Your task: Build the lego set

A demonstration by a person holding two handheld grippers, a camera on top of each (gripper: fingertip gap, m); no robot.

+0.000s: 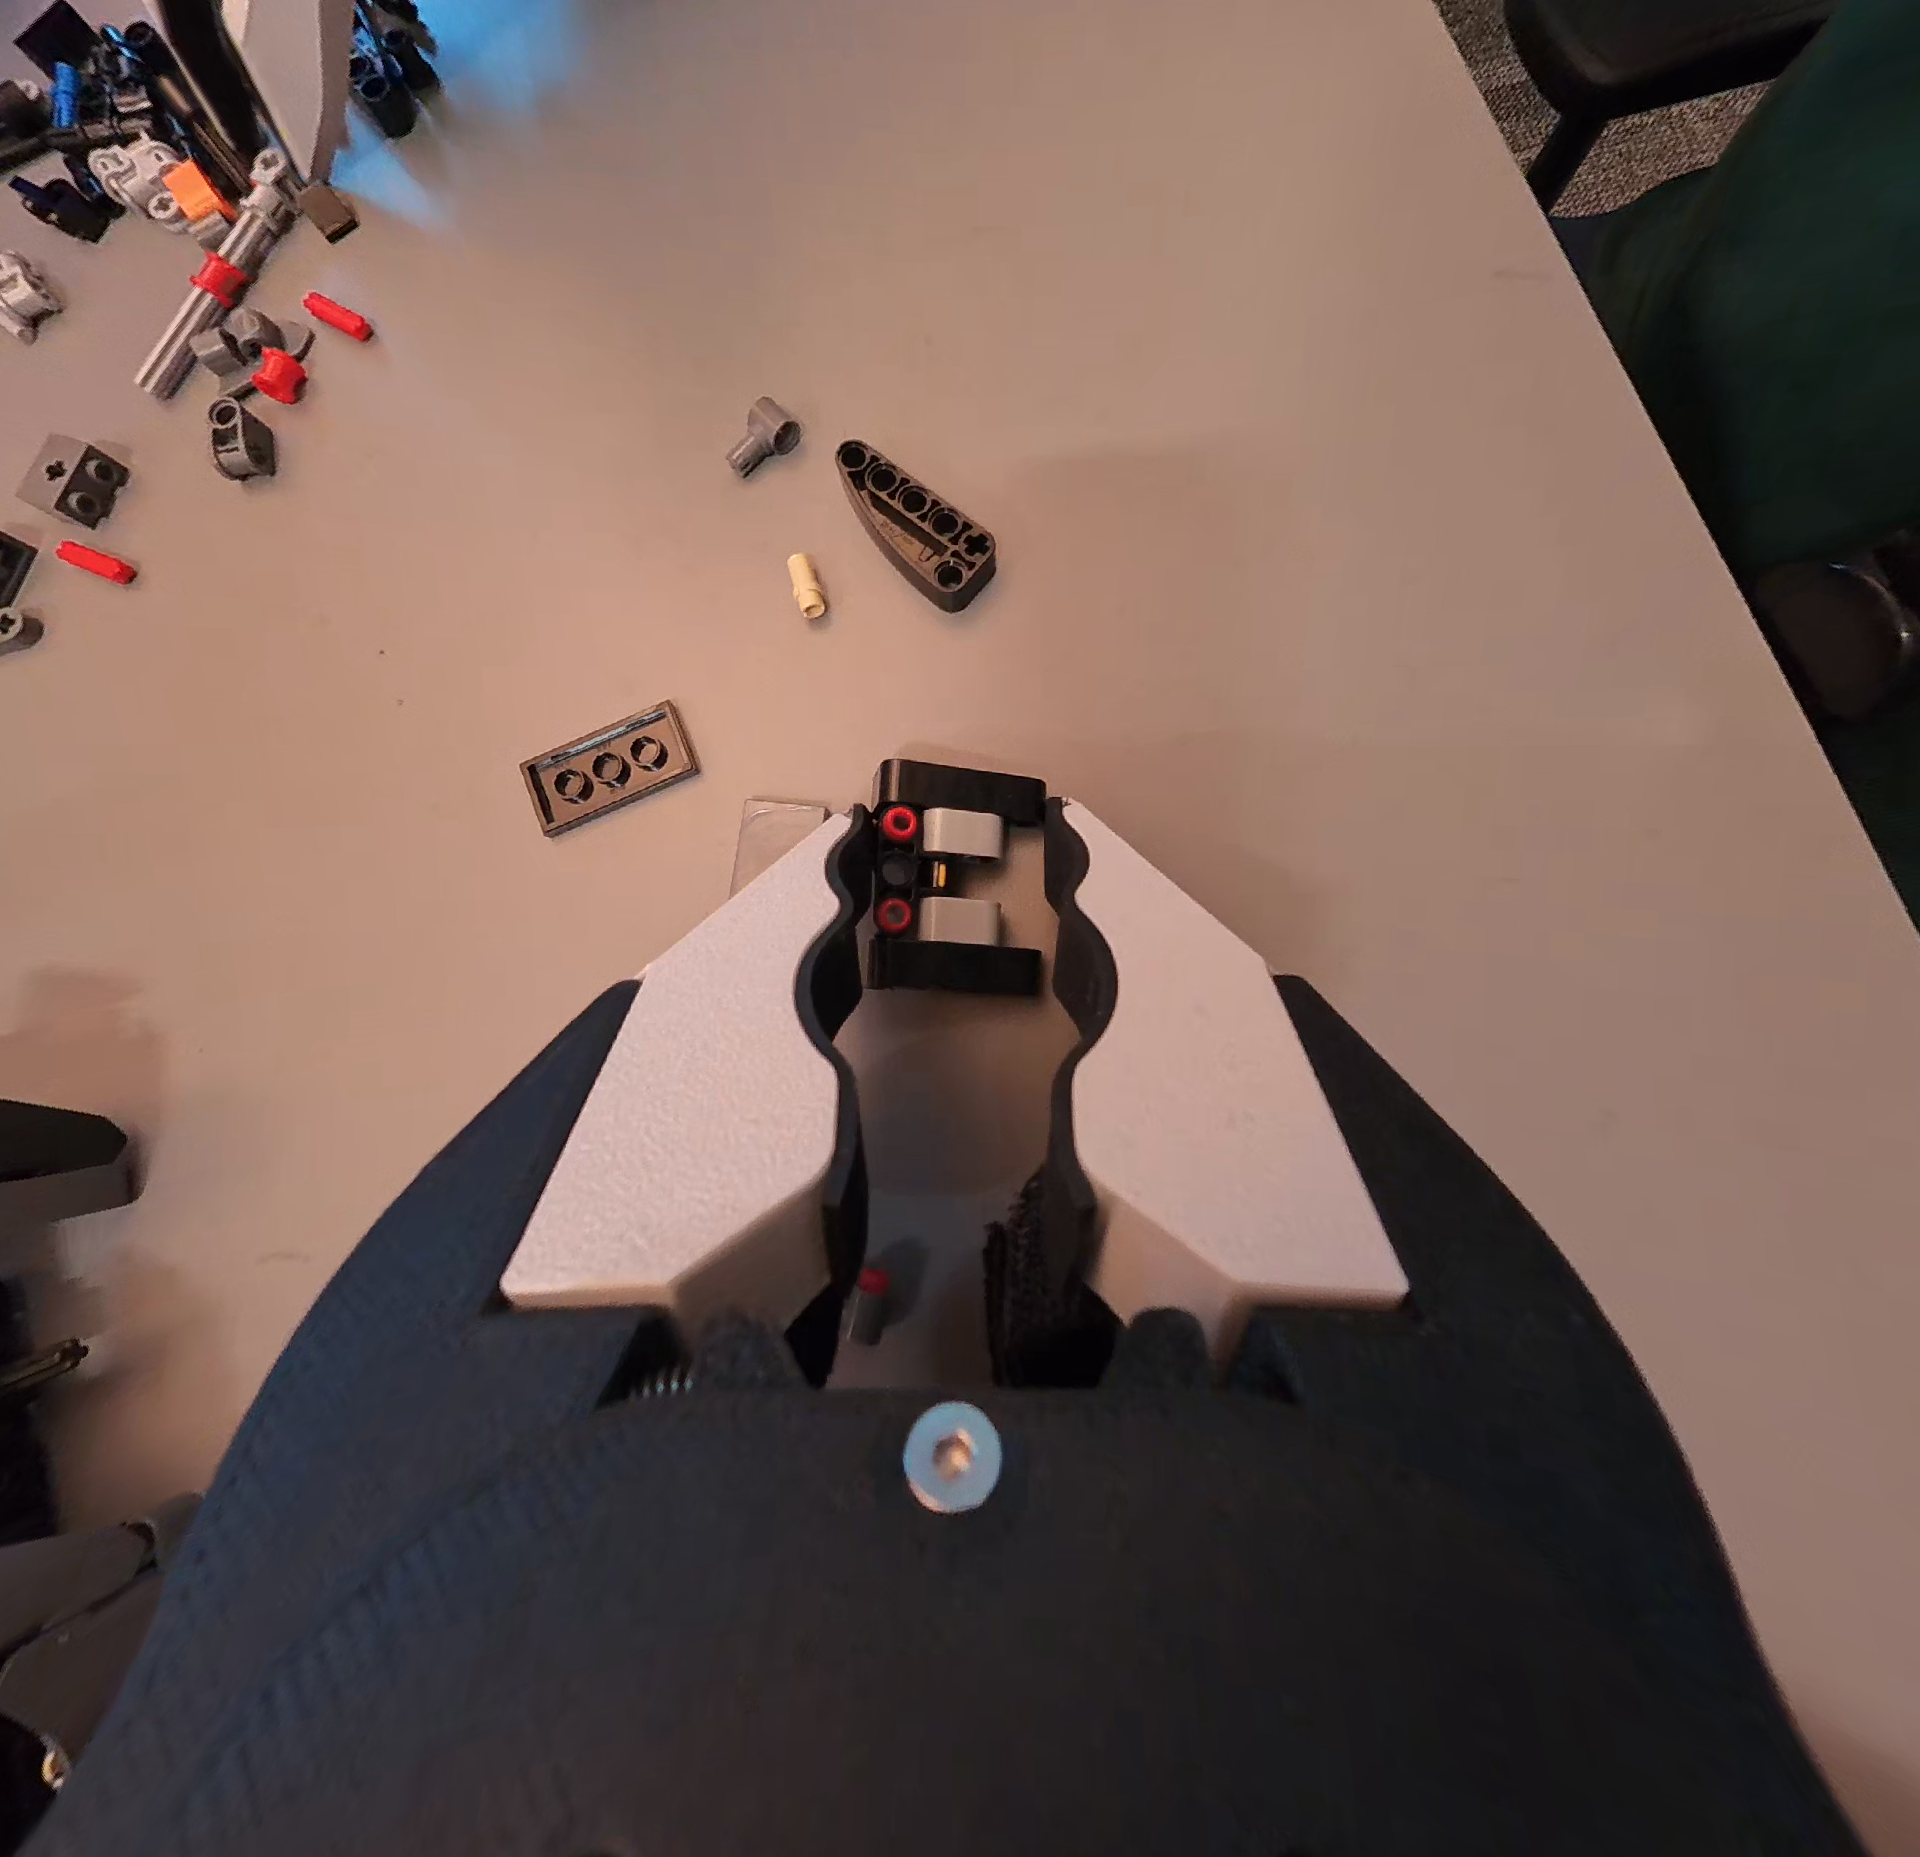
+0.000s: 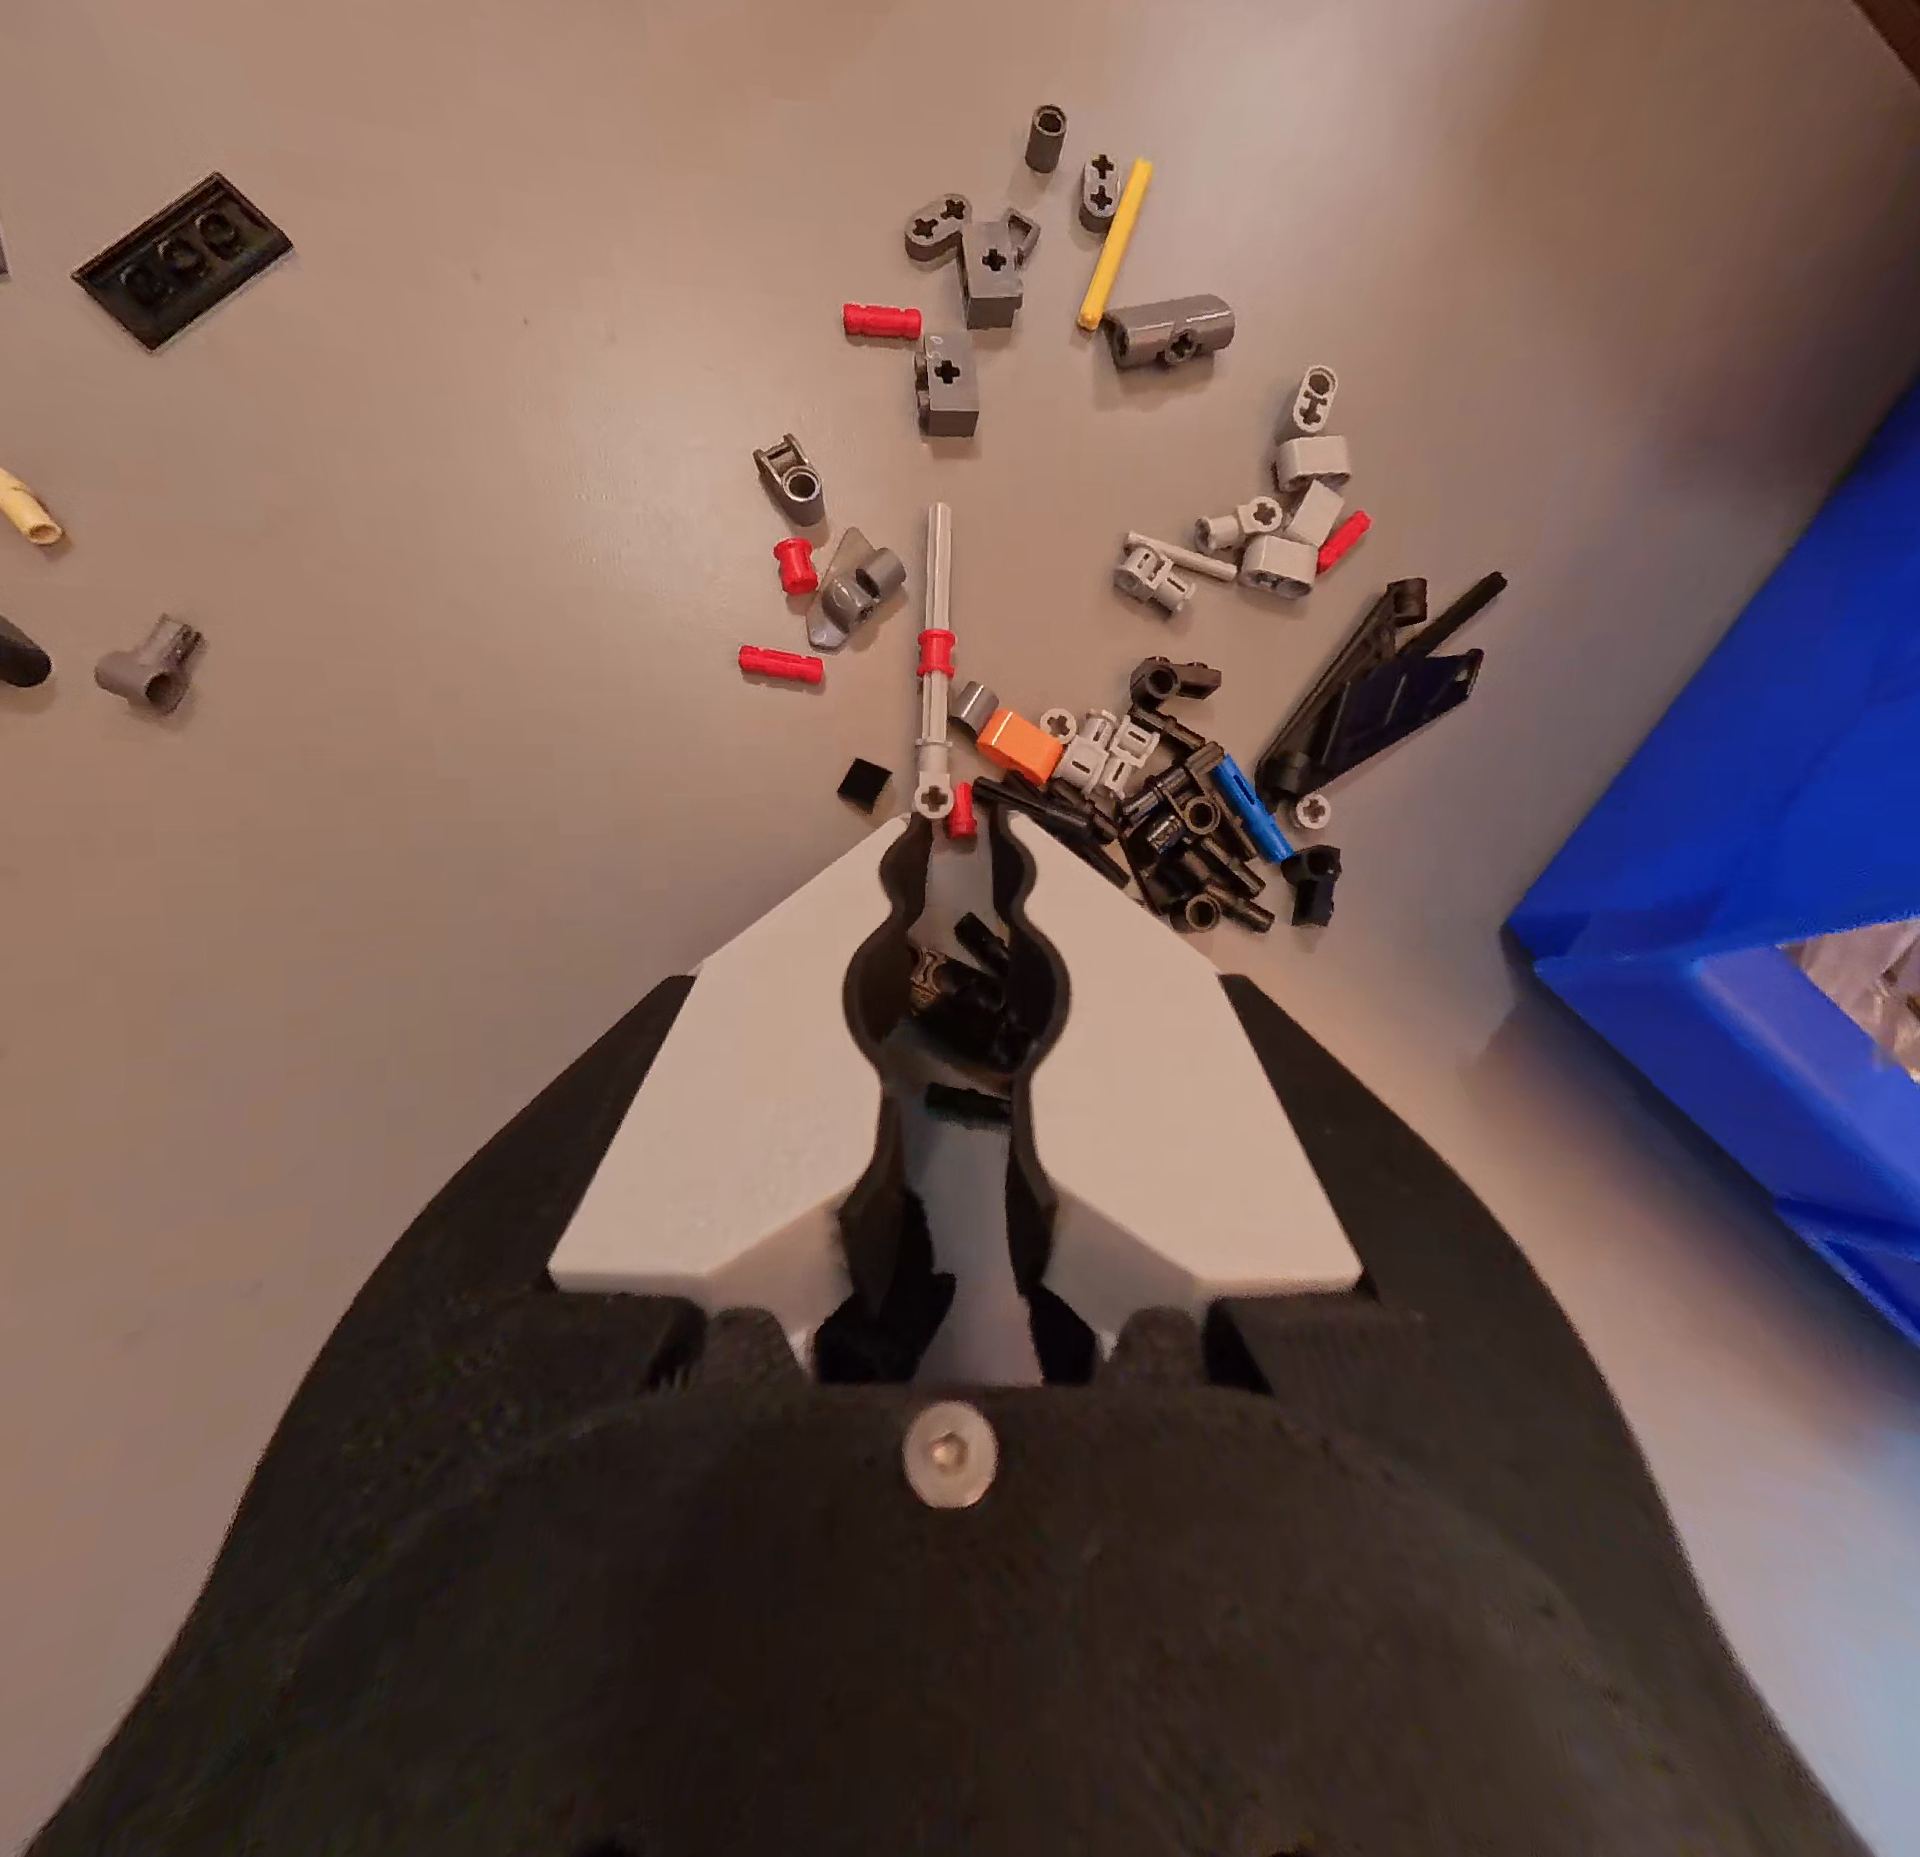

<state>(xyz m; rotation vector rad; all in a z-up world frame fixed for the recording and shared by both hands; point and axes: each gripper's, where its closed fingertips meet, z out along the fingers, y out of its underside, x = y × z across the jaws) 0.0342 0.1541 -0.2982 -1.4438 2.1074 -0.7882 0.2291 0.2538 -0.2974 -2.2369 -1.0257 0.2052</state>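
both grippers over the lego-strewn table (image 1: 1195, 373)

the blue bin (image 2: 1714, 872) sat at the table's right edge. the left gripper (image 1: 956, 820) was clamped on a black-and-grey assembly (image 1: 951, 877) with two red pins. the right gripper (image 2: 958, 820) hovered with fingers slightly apart, a small red pin (image 2: 961, 808) at its tips beside a long grey axle (image 2: 935, 654); whether it gripped the pin was unclear.

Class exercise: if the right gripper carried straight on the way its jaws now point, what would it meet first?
Probably the small red pin and the end of the long grey axle lying just beyond the right gripper. Depth is unclear, so contact order is a guess.
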